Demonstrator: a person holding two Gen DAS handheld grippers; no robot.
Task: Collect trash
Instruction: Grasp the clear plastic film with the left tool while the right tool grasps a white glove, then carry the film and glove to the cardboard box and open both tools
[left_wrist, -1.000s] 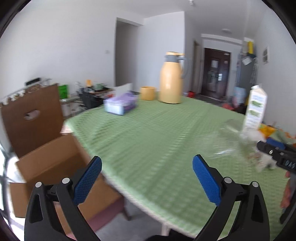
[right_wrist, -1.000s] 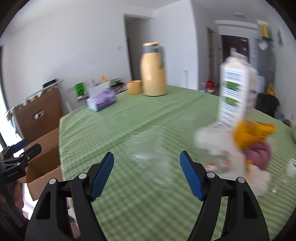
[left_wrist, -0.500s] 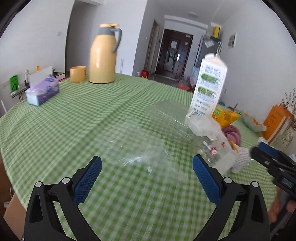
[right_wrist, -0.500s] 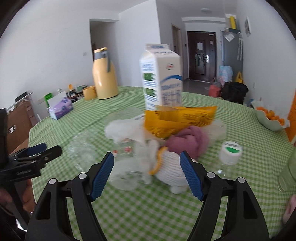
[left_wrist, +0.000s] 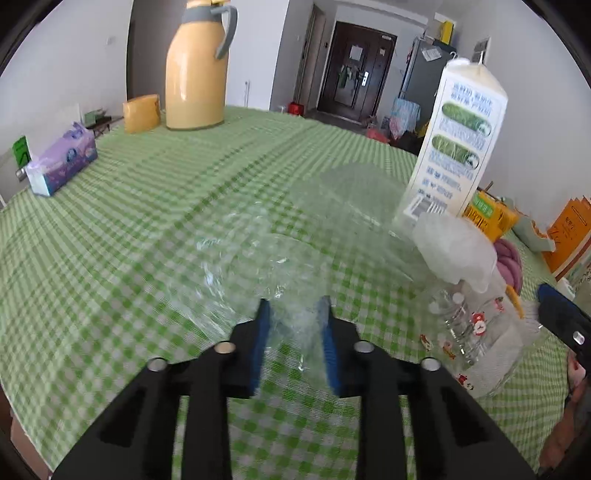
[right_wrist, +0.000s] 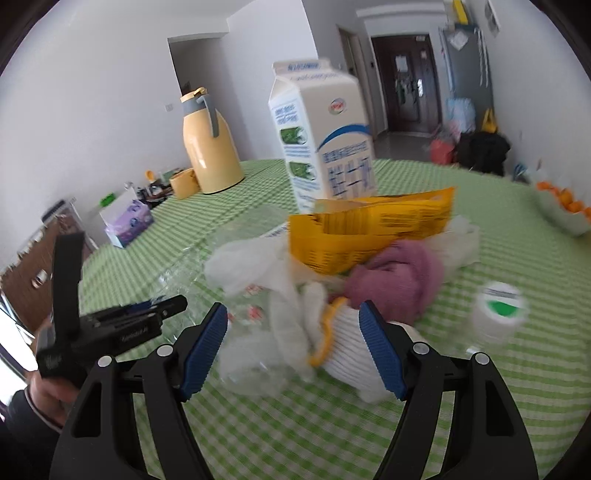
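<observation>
Your left gripper (left_wrist: 293, 321) has just clenched its blue fingers (left_wrist: 260, 332) on a crumpled sheet of clear plastic wrap (left_wrist: 258, 258) lying on the green checked surface (left_wrist: 129, 221); the film bunches up between the pads and spreads out flat ahead of them. In the right wrist view that same gripper (right_wrist: 162, 310) reaches in from the left edge, held by a hand (right_wrist: 44, 391) in a dark sleeve.

Your right gripper (right_wrist: 291, 347) has its fingers (right_wrist: 203, 350) released and spread wide, with nothing pressed between them. They frame the near edge of the trash pile: a white knitted glove with a yellow cuff (right_wrist: 347, 343) lies just ahead of the right pad, and thin white plastic (right_wrist: 251, 266) and a small clear bottle (right_wrist: 251, 325) lie toward the left one. Whether either pad touches anything you cannot tell through the blur.

Behind these lie a purple cloth (right_wrist: 399, 280) and a flattened yellow packet (right_wrist: 362, 229), with a white milk carton (right_wrist: 325, 140) upright at the back. A small white pot with a green label (right_wrist: 498, 310) stands just right of the pile.

Farther off on the surface stand a yellow thermos jug (left_wrist: 195, 70) and a yellow cup (left_wrist: 142, 112) beside it, and a purple tissue pack (left_wrist: 62, 162) lies near the left edge. A bowl of oranges (right_wrist: 565, 210) sits at the far right
</observation>
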